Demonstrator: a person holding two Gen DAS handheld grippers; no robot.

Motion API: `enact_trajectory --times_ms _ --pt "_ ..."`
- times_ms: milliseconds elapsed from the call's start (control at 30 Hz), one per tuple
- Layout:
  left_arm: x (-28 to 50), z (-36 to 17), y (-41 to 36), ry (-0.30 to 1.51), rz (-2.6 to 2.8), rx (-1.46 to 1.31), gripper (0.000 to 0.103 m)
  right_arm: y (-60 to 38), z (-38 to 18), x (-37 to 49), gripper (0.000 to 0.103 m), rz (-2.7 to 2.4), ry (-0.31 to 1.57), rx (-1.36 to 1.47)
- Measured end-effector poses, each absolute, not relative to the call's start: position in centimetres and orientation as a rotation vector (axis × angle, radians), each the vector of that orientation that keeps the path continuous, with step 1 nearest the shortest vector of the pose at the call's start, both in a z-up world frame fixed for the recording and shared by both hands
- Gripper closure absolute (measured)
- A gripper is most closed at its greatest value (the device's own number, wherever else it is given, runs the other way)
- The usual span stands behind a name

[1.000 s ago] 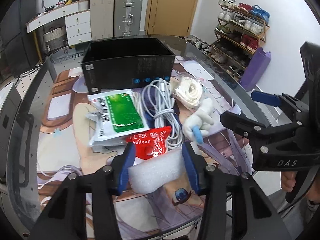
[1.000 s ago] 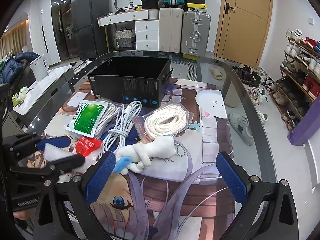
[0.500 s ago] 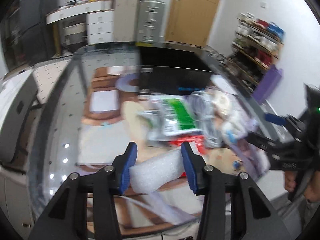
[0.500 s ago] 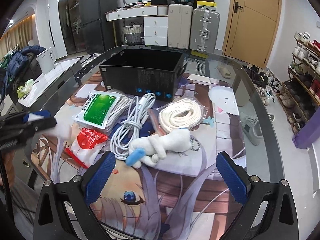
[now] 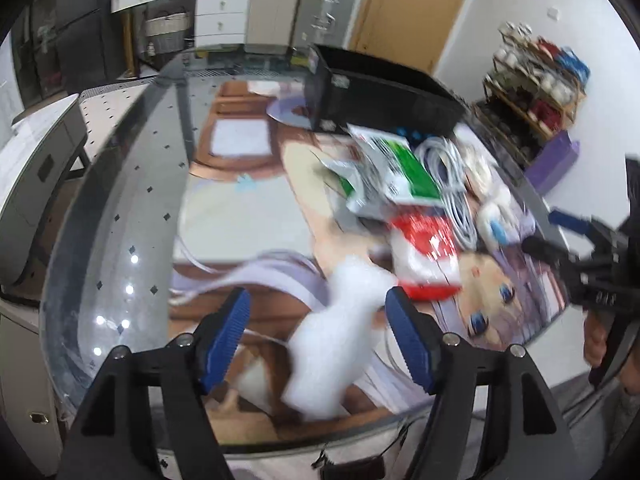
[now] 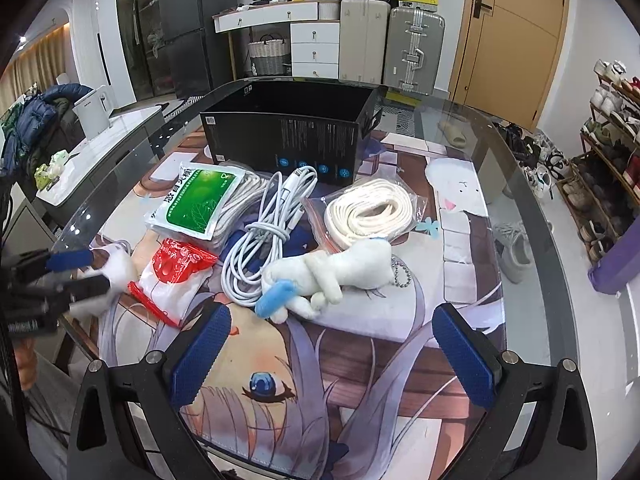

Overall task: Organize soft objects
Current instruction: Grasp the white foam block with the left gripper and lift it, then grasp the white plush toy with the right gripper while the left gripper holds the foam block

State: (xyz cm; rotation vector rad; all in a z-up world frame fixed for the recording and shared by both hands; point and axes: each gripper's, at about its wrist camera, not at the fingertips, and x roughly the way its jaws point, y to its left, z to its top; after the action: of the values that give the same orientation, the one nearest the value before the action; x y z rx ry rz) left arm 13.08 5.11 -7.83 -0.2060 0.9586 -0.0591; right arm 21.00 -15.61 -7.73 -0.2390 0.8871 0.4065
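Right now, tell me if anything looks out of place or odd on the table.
The white foam block is odd: it sits loose and tilted between the open left gripper fingers, blurred as if falling near the table's front edge. The black box looks empty, with the soft items heaped in front.

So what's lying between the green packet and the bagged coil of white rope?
A bundled white charging cable, seen in the right wrist view between green packet and rope bag.
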Motion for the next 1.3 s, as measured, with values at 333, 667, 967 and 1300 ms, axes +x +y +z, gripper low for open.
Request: enact_trajectory --times_ms 333,667,967,1300 --pt "13.2 -8.2 3.6 1.022 -0.076 -0.122 0.062 -16.0 -8.4 22.8 0.0 0.421 0.938 -0.174" --pt "14.7 -7.7 3.6 1.003 -0.063 -0.155 0.064 -13.7 -9.4 25.1 0.002 0.415 0.953 -0.153" --pt "14.5 -8.4 3.8 1.027 -0.053 -0.147 0.064 -15.0 -10.7 25.5 0.047 0.458 1.013 -0.168" --pt "14.6 -8.4 3.6 1.028 -0.059 -0.145 0.063 -19.0 -10.9 21.7 0.051 0.536 1.097 -0.194"
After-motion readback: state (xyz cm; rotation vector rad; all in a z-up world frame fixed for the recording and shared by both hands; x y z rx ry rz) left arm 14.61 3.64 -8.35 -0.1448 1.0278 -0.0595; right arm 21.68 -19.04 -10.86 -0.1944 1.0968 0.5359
